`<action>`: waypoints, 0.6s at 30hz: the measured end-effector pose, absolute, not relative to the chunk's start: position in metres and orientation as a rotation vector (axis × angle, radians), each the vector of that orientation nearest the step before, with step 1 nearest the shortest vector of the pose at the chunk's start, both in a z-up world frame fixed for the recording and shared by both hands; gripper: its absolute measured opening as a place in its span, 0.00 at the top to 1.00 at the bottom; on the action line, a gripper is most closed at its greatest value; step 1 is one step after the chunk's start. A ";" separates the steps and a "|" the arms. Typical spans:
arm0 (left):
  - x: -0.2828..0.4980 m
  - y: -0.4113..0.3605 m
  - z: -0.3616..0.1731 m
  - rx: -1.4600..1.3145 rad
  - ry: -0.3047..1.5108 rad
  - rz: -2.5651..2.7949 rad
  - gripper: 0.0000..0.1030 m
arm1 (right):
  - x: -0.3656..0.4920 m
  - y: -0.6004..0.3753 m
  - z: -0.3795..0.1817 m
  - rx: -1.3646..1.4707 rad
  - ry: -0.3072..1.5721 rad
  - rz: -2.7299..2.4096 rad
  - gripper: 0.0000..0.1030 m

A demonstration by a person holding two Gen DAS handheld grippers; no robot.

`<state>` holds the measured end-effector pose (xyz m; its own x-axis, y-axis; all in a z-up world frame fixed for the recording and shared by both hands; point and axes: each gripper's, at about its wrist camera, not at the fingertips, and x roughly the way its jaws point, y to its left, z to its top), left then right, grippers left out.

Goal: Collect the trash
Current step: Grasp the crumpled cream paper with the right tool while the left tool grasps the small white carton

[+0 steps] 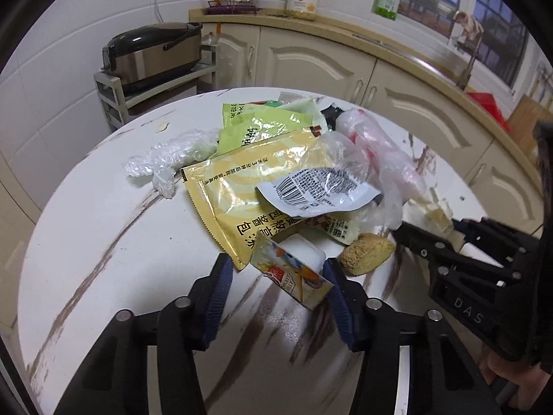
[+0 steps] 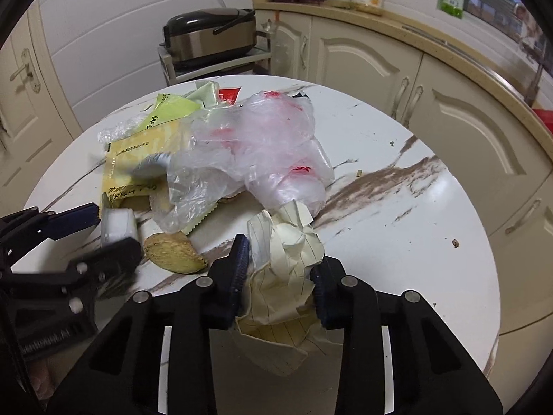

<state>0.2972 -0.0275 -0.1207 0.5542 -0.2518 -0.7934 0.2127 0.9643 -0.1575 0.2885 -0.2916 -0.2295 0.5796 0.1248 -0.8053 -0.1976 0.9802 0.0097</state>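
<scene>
Covering the far half of a round marble-look table (image 1: 86, 242), a heap of wrappers awaits collection in a home kitchen, with both hand-held grippers already at its near edge. Largest is the clear bag (image 2: 262, 152) with red print, at 12 o'clock from the right gripper (image 2: 280, 276): it looks feather-light, limp and slippery, and is probably best pinched at a bunched fold rather than on a flat face. Next, the yellow sachet (image 1: 221, 186) lies flat at 12 o'clock from the left gripper (image 1: 276, 278); thin and springy foil of this kind likely needs a grip on a raised corner or its serrated edge. The crumpled paper (image 2: 287, 259), cream with ruled lines, sits between the right gripper's narrowed jaws, both pads pressing its sides; soft and crushable, it should hold well in such a squeeze. The small carton (image 1: 293, 276), torn open and lying tilted, lies between the left gripper's part-closed jaws; the right pad touches it, but the left pad appears to stand just clear, so a firm hold cannot be confirmed. Light and easily dented, it seems to call for a gentle grip across its flat sides. Smallest, a biscuit (image 1: 368, 254) at 2 o'clock from the left gripper looks dry and crumbly.
</scene>
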 end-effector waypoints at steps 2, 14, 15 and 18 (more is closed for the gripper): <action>0.297 -0.025 -0.122 -0.050 0.953 -0.285 0.76 | 0.286 -0.294 -0.228 -0.074 0.934 0.191 0.71; 0.282 0.004 -0.120 -0.108 0.961 -0.307 0.95 | 0.256 -0.326 -0.213 0.036 0.910 0.195 0.71; 0.281 0.004 -0.119 -0.106 0.962 -0.306 0.95 | 0.255 -0.328 -0.213 0.038 0.910 0.192 0.71; 0.278 0.000 -0.114 -0.075 0.957 -0.300 0.92 | 0.250 -0.331 -0.213 0.048 0.912 0.190 0.71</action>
<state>0.2779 0.0004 -0.1142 0.5381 -0.2855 -0.7931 0.2192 0.9559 -0.1954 0.2499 -0.3309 -0.2131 0.5969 0.1839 -0.7809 -0.1433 0.9822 0.1218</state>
